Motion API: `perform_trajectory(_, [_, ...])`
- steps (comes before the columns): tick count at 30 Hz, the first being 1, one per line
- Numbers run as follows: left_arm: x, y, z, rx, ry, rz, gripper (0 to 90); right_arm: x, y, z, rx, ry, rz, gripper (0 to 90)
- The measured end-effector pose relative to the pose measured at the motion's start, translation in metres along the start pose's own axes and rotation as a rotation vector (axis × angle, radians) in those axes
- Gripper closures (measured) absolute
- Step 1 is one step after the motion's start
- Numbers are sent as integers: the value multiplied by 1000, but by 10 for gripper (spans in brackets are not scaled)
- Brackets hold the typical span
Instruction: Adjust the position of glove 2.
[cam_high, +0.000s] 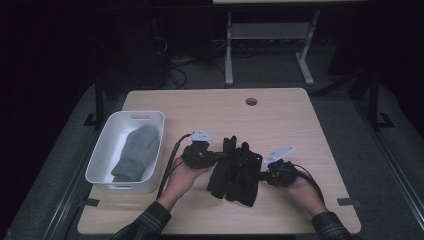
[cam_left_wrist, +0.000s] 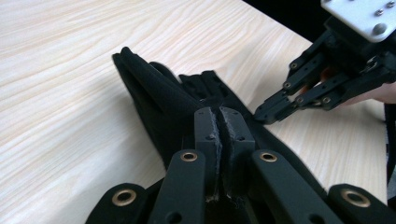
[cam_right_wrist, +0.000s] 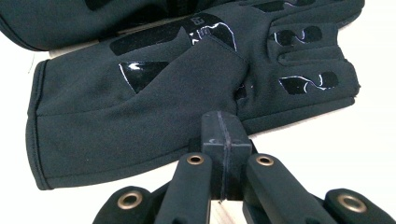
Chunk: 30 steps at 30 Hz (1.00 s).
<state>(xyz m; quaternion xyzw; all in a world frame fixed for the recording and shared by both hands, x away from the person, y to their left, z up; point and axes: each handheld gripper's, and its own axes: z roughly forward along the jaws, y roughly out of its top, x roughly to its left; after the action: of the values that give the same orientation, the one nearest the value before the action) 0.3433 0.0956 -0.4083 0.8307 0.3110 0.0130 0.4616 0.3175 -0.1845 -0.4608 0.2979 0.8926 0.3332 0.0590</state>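
Two black gloves lie side by side at the middle of the table, one (cam_high: 220, 175) to the left and one (cam_high: 246, 176) to the right. My left gripper (cam_high: 223, 156) is shut on the left glove's edge (cam_left_wrist: 154, 93), and the fabric rises in a ridge toward the jaws (cam_left_wrist: 219, 126). My right gripper (cam_high: 260, 173) is shut at the near edge of the right glove (cam_right_wrist: 116, 107), where its thumb runs into the tips (cam_right_wrist: 223, 125). Glossy grip patches show on that glove's palm. In the left gripper view, the right gripper (cam_left_wrist: 262, 114) touches the glove's far edge.
A white bin (cam_high: 100, 150) stands at the table's left with a grey mitten (cam_high: 135, 152) inside. A cable hole (cam_high: 251, 101) sits near the far edge. Bare wood (cam_high: 300, 125) lies to the right and behind the gloves. A metal stand (cam_high: 229, 50) is beyond the table.
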Motion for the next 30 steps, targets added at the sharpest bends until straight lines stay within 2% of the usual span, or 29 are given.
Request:
perform_trajectory(8, [-8, 5, 11, 15, -6, 25, 859, 5, 8, 8, -2, 10, -17, 900])
perform_trajectory(16, [-12, 6, 23, 34, -14, 32, 858, 9, 16, 14, 2, 19, -28, 900])
perform_trajectory(22, [-17, 6, 37, 47, -32, 39, 855, 9, 16, 15, -1, 21, -29, 900])
perform_trajectory(26, [-20, 6, 42, 36, -48, 47, 826, 7, 15, 13, -5, 22, -26, 900])
perform_trajectory(30, [-25, 9, 38, 9, -64, 69, 773, 2, 12, 5, -18, 10, -3, 895])
